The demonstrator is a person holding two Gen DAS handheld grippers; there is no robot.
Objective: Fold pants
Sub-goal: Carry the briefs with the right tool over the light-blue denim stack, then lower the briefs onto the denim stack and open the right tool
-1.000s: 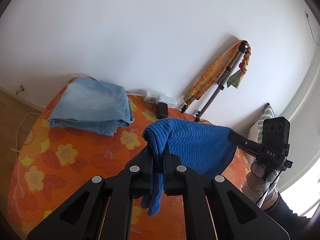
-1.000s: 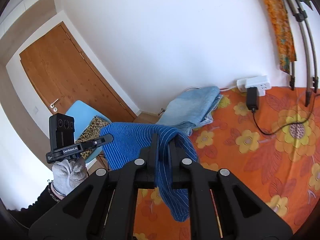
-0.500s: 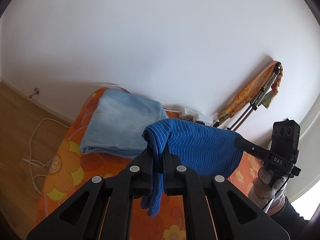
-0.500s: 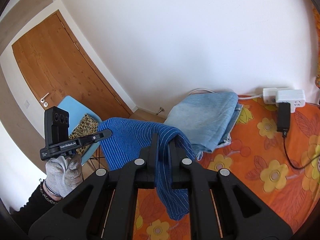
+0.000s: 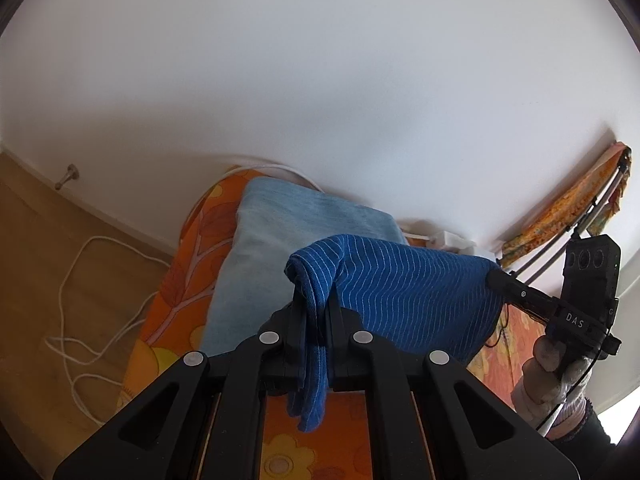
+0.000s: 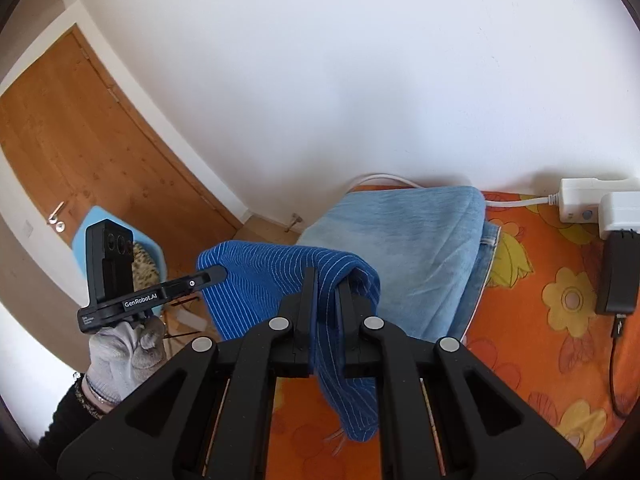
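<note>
My left tongs (image 5: 316, 316) are clamped narrow on one bunched end of the blue striped pants (image 5: 400, 300). The fabric stretches across in the air to my right tongs (image 6: 326, 292), pinched tight on the other end, loose cloth dangling below each grip. Beyond, folded light-blue jeans (image 6: 408, 248) lie on the orange flowered bed (image 6: 540, 340).

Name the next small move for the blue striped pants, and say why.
Probably lower both grippers together onto the folded jeans. The left gripper and right gripper each clamp an end of the blue striped pants, which hang in the air just in front of the jeans.
</note>
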